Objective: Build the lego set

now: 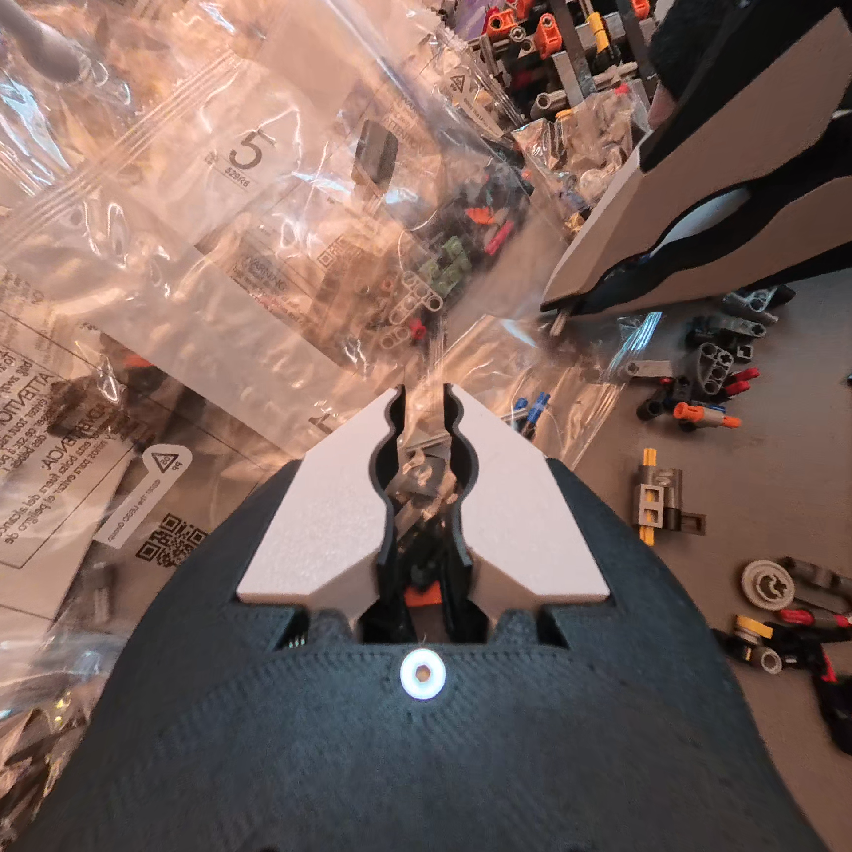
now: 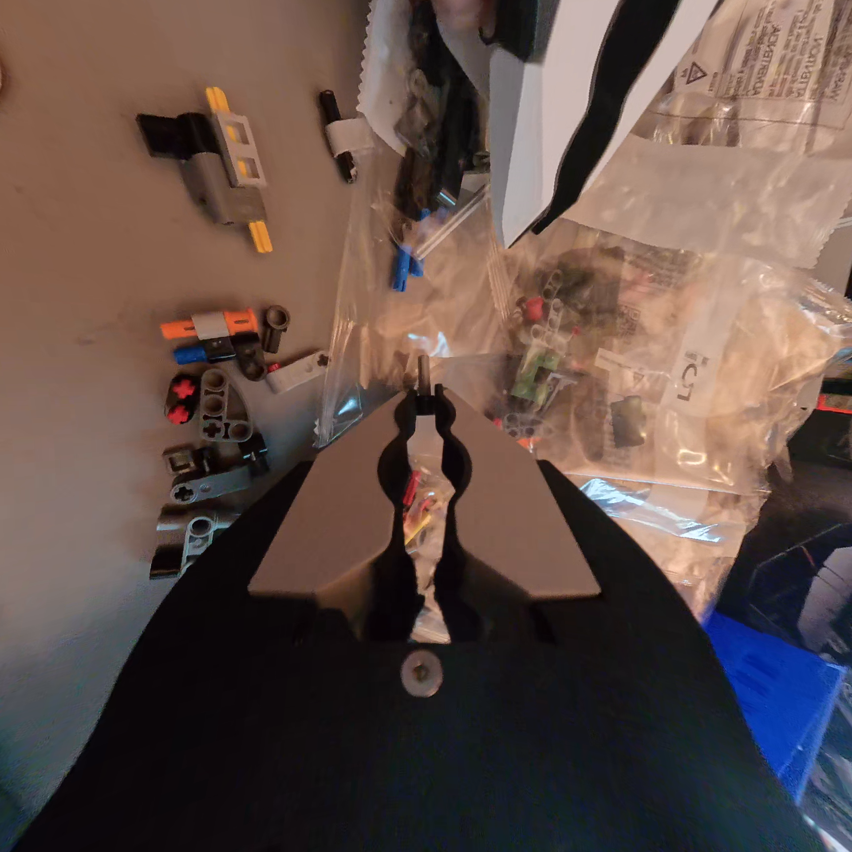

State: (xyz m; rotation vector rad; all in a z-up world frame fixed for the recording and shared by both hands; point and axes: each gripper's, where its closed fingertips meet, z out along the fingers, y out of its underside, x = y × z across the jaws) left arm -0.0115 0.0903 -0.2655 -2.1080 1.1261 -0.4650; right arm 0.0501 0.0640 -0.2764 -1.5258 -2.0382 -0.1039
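My left gripper [image 1: 424, 393] is nearly shut, its jaws pinching a clear plastic bag [image 1: 484, 350] that tents up between the tips. It also shows in the right wrist view [image 2: 523, 235], over the same bag [image 2: 369, 322]. My right gripper [image 2: 424, 397] is shut on a small dark grey pin [image 2: 423, 372] that sticks out past its tips. In the left wrist view the right gripper [image 1: 555, 306] hovers at the bag's edge with the pin [image 1: 560, 321]. Blue pins [image 2: 405, 263] lie inside the bag.
Several sealed parts bags [image 1: 249, 156] pile up on the left. Loose parts lie on the grey table [image 2: 69, 230]: a grey-and-yellow axle assembly [image 2: 230, 156], an orange-and-grey pin [image 2: 210, 325], red and grey connectors [image 2: 216, 405]. A part-built model [image 1: 567, 46] stands at the back. About 7 cm separates my left fingertips from my right.
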